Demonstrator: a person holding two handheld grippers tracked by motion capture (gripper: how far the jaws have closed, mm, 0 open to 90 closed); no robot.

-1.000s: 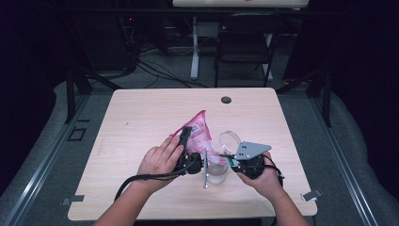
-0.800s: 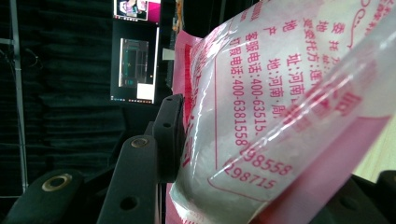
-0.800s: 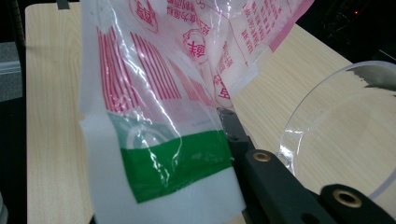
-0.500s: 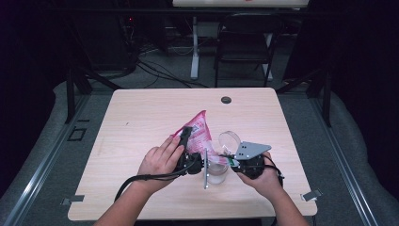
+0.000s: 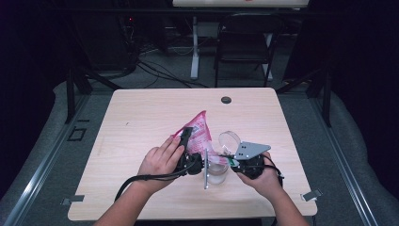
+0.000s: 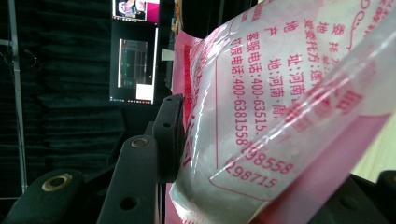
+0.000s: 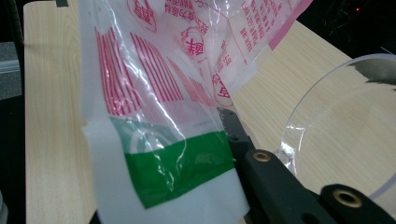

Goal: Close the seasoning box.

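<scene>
Grippers first. The left gripper (image 5: 188,141), held in the left hand (image 5: 160,162), has its jaws partly closed on a pink-and-white printed bag (image 5: 200,134); in the left gripper view one black jaw presses flat against the side of the bag (image 6: 280,116), which bulges with a pale filling behind clear film. The right gripper (image 5: 230,157), in the right hand (image 5: 261,176), is clamped tight on another part of the same bag; in the right gripper view a jaw lies against a flattened corner of it (image 7: 159,154) marked with a green band and red stripes. Seen from the high view, the bag rises between the two grippers, its peak pointing toward 11 o'clock, away from the person.

Containers: a clear cup (image 5: 217,173) stands on the table (image 5: 141,117) directly between the two hands, below the bag. Whether anything is in it cannot be told. A second clear round piece (image 5: 229,139), a lid or rim, lies just beyond the right gripper at about 12 o'clock from it; its curved transparent edge (image 7: 336,121) shows at the right of the right gripper view, with bare wood visible through it.

Surroundings: a dark round grommet (image 5: 226,100) sits near the far edge of the table, and a folding chair (image 5: 244,47) stands beyond the table at 12 o'clock.
</scene>
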